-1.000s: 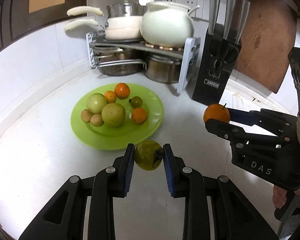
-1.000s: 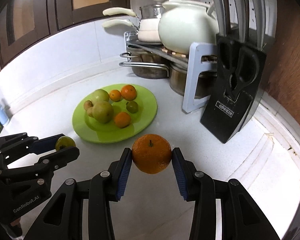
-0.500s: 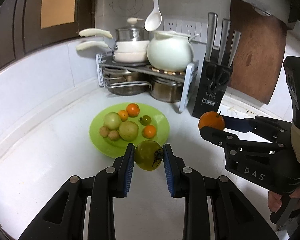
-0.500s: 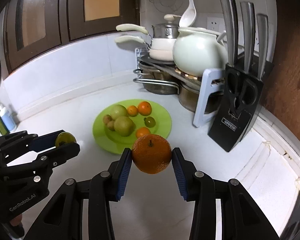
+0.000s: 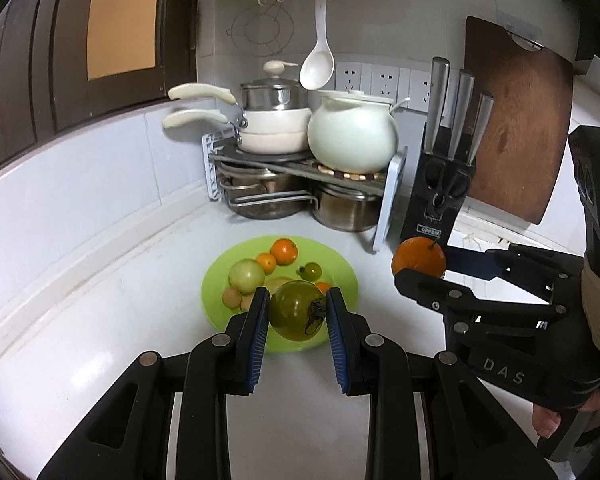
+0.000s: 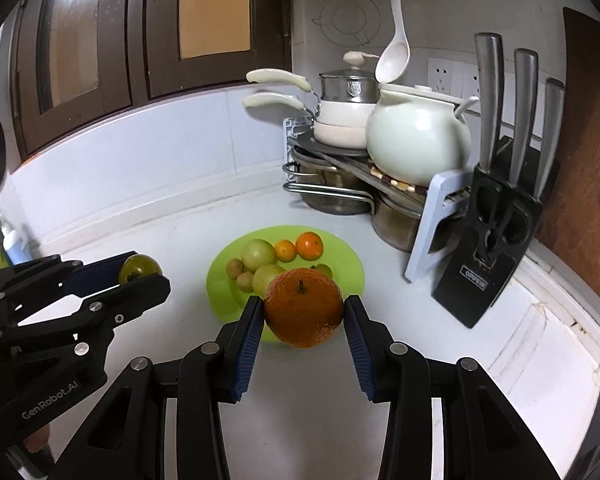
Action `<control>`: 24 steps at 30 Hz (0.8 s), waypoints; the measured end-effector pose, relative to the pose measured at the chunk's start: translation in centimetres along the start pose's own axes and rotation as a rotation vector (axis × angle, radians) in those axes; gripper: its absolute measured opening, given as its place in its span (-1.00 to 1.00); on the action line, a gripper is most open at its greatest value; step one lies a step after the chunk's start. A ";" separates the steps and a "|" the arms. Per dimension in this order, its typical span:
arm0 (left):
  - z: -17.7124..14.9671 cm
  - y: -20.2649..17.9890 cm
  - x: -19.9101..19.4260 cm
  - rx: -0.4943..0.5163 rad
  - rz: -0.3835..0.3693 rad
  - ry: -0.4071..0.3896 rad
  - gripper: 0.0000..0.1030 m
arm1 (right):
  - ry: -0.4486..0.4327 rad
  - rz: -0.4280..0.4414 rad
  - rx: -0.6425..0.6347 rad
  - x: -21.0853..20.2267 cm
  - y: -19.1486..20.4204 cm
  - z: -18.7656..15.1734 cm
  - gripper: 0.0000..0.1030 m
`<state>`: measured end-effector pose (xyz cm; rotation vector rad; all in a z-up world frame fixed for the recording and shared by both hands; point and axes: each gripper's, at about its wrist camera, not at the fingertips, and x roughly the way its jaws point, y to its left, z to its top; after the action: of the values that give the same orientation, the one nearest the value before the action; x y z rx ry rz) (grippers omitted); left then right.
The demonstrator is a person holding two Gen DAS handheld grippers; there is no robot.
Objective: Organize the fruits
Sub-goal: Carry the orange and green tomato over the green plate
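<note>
My left gripper [image 5: 298, 312] is shut on a green tomato [image 5: 296, 310], held in the air above the near rim of a lime-green plate [image 5: 342, 268]. My right gripper [image 6: 303, 312] is shut on a large orange [image 6: 303, 308], also lifted over the plate's [image 6: 220, 280] near edge. Several fruits lie on the plate: two pale green apples, small oranges, a small green tomato and small brown fruits. In the left wrist view the right gripper [image 5: 420, 268] with its orange [image 5: 418, 258] is at the right; in the right wrist view the left gripper [image 6: 140, 272] with the tomato [image 6: 140, 266] is at the left.
A pot rack [image 5: 300, 168] with pans and a white ceramic pot [image 5: 352, 136] stands in the corner behind the plate. A black knife block [image 5: 440, 196] and a wooden cutting board [image 5: 516, 120] are at the right. A ladle [image 5: 318, 64] hangs above. Bottles [image 6: 4, 244] stand far left.
Both grippers have risen and drawn back from the plate, each still holding its fruit. The plate and rack now look farther and lower in both views.
</note>
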<state>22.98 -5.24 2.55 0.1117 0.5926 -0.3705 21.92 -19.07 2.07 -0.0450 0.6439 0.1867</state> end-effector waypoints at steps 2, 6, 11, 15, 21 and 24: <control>0.5 0.2 0.3 0.007 -0.001 -0.004 -0.44 | -0.002 0.003 -0.001 0.3 0.1 0.5 -0.18; 1.6 0.8 1.3 0.009 -0.012 0.003 -0.44 | -0.005 0.006 -0.010 1.1 0.4 1.3 -0.18; 2.6 1.2 3.0 0.008 -0.023 0.024 -0.44 | 0.005 0.010 -0.023 2.5 0.4 2.4 -0.18; 3.3 1.6 4.5 0.004 -0.034 0.044 -0.44 | 0.011 0.008 -0.037 3.7 0.4 3.3 -0.18; 4.2 2.5 7.1 0.004 -0.032 0.071 -0.44 | 0.032 0.007 -0.049 5.9 0.1 4.3 -0.18; 4.5 2.9 8.3 0.006 -0.030 0.081 -0.44 | 0.045 0.011 -0.049 7.2 -0.1 4.5 -0.18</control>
<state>32.82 -6.05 1.56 0.1236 0.6735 -0.3978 30.30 -17.59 1.35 -0.0934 0.6845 0.2124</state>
